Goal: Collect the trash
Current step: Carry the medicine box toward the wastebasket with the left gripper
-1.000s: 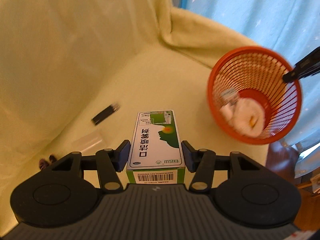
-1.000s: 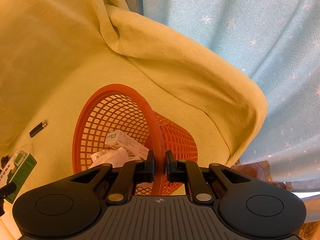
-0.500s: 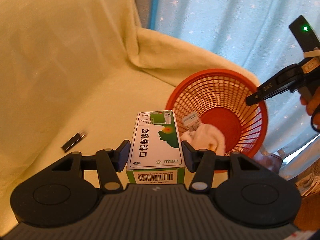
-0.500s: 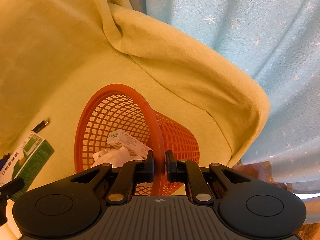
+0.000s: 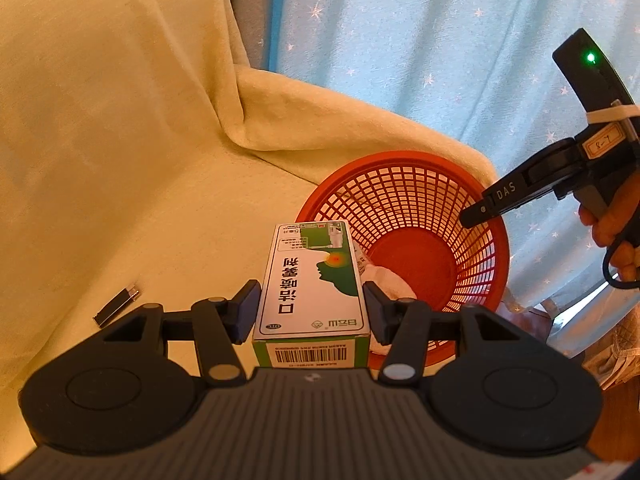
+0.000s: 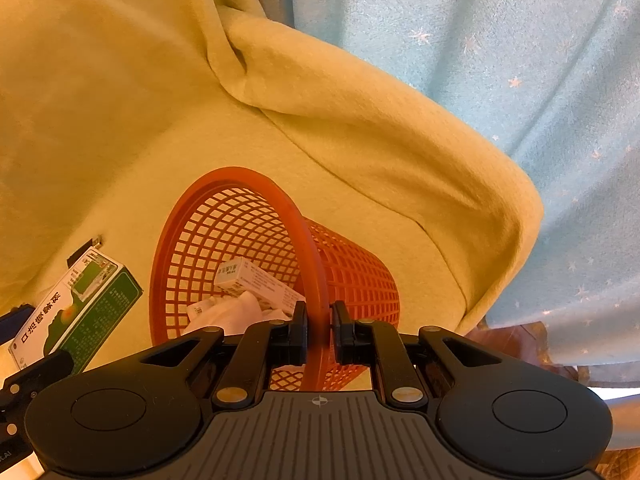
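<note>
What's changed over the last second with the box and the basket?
The left claw, shut on the green-and-white cardboard medicine box, has carried it rightward from over the yellow cloth to the rim of the orange plastic mesh basket; in the right wrist view the box has closed in on the basket. Nothing was released. The right claw stays clamped on the basket rim, and the small black stick lies where it was.

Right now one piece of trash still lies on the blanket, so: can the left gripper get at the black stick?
Probably not yet: the left gripper is shut on the box. The black stick lies uncovered on the blanket.
</note>
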Motion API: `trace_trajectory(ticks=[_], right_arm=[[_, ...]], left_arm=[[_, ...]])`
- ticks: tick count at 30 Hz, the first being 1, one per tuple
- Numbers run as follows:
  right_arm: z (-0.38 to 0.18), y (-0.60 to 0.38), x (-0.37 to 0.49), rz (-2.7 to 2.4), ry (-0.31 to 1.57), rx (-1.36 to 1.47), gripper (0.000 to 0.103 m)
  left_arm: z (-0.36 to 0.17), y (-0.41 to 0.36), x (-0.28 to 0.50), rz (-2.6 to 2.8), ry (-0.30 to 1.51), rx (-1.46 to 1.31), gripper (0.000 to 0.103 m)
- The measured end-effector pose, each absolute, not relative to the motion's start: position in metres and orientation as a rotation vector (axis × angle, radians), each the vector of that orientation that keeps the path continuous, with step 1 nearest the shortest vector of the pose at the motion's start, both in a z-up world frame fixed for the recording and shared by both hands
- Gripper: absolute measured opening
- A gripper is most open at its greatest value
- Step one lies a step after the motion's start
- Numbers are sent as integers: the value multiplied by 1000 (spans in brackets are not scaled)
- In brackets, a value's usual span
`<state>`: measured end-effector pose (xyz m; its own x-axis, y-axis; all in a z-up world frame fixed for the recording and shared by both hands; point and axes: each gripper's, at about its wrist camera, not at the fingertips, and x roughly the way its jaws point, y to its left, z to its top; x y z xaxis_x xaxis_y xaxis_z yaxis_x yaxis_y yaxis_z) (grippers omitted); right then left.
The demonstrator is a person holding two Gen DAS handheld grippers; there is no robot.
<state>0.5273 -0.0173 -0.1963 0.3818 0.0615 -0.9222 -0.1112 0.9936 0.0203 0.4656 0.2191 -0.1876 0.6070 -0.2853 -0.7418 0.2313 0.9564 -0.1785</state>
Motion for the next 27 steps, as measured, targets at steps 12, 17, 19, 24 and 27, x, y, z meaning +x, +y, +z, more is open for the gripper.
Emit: trace_trajectory(ticks=[12,17,19,24,27], right_arm=[[-195,-19,526,113,1177,-46,9],[-196,-19,527,115,1197,-71,8],[-197,-20,527,116,1205,-70,8],[-199,-24,526,101,1220,-81,7],[-201,-29,526,92,1227,-75,7]], left_arm=[[-187,213,469,-333,858,-61,50],[-189,212,469,-345,857,-58,50],[-190,212,470,-357,857,-59,50],[-194,208,472,-382,859,-58,50],[-195,204,474,-400,858,-57,50]])
